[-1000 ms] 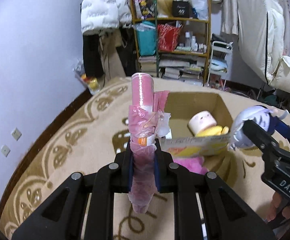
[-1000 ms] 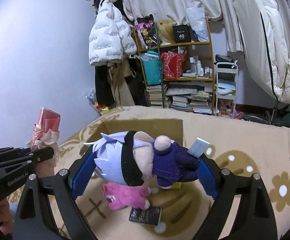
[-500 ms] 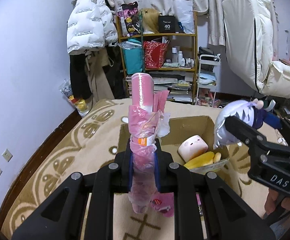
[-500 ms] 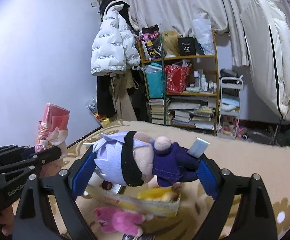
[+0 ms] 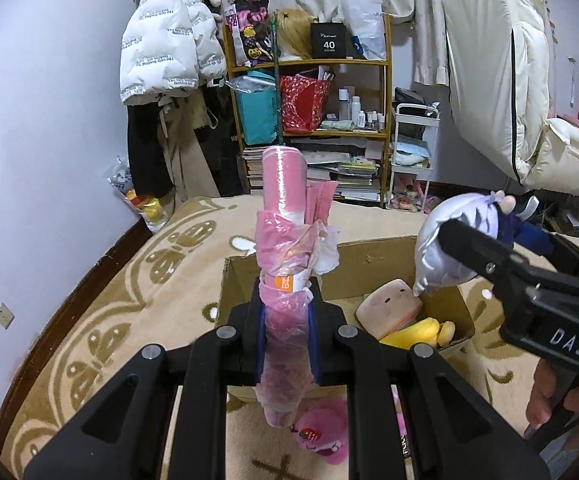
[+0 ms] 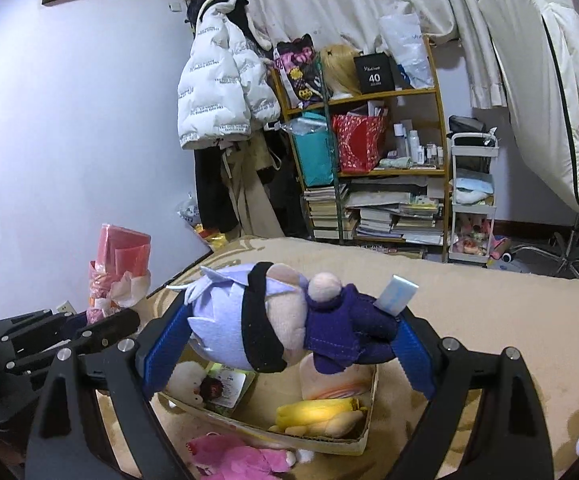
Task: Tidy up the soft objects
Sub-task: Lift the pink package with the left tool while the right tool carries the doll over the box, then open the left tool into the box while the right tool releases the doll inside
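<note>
My left gripper [image 5: 286, 330] is shut on a pink plastic-wrapped roll [image 5: 285, 240], held upright in front of an open cardboard box [image 5: 373, 258]. My right gripper [image 6: 287, 340] is shut on a plush doll with pale lilac hair and a dark purple outfit [image 6: 281, 320], held above the box [image 6: 363, 438]. The doll [image 5: 449, 236] and right gripper also show in the left wrist view. Inside the box lie a peach square plush [image 5: 389, 306] and a yellow plush [image 5: 417, 330]. A pink plush [image 5: 325, 436] lies on the carpet in front of the box.
A beige patterned carpet [image 5: 129, 300] covers the surface. A cluttered shelf [image 5: 321, 128] with books and bags stands at the back, with a white jacket [image 5: 165, 52] hanging to its left. A white trolley [image 5: 411, 152] and a folded white mattress [image 5: 501, 92] are at the right.
Both grippers have lifted and tilted up with their loads, so the box now sits lower in both views. The doll is now above the box's opening.
</note>
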Demonstrator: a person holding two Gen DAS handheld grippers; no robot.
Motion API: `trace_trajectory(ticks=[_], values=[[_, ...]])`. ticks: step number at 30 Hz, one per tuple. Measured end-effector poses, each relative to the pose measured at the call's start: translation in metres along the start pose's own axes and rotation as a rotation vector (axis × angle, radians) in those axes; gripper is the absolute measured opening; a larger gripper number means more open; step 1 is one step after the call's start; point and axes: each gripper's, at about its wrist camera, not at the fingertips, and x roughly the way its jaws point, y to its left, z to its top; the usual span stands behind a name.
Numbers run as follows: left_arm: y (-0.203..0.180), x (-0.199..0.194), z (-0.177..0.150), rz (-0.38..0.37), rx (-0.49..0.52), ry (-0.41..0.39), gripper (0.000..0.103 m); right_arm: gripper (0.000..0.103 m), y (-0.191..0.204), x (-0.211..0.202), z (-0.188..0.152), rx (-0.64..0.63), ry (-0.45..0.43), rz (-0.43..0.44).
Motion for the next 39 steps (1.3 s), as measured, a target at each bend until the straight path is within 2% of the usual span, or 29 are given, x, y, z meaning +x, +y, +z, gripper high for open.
trace_trajectory(ticks=[15,25,35,39], values=[[0.009,0.039,-0.006,-0.025,-0.03,0.076,0.017,0.096,-0.007,0.033,-0.019,-0.001,0.077,0.011],[0.016,0.047,-0.01,-0.035,-0.061,0.098,0.02,0.099,-0.012,0.043,-0.024,0.018,0.121,0.012],[0.02,0.053,-0.017,-0.013,-0.069,0.162,0.034,0.103,-0.015,0.047,-0.025,0.036,0.148,0.017],[0.02,0.053,-0.018,-0.013,-0.07,0.197,0.035,0.103,-0.019,0.049,-0.024,0.06,0.161,0.026]])
